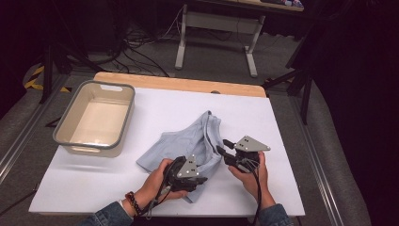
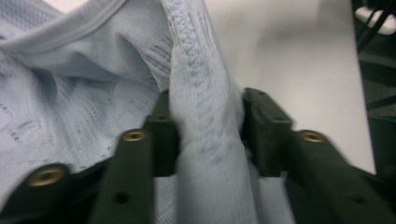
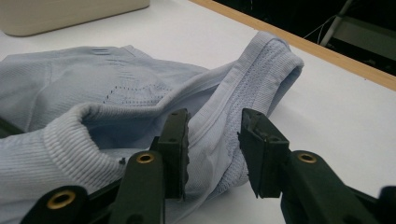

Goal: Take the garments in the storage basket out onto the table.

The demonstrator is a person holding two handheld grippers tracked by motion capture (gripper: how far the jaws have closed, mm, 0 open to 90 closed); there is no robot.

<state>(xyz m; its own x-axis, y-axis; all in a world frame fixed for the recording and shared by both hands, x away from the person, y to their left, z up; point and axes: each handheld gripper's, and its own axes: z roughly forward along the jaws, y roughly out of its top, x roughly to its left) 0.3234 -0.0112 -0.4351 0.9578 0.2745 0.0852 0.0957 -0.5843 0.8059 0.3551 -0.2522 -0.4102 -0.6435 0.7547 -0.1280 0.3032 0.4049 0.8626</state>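
The left gripper (image 2: 205, 135) has its jaws clamped on a thick rolled hem of the garment (image 1: 188, 141), and the cloth fills the gap between them. The right gripper (image 3: 212, 149) also has cloth between its jaws, but a small gap remains at one pad, so I cannot tell if it presses. The garment lies just ahead of both grippers, its long axis running away to the left. Only the high view shows the tub (image 1: 94, 117), beyond the left gripper.
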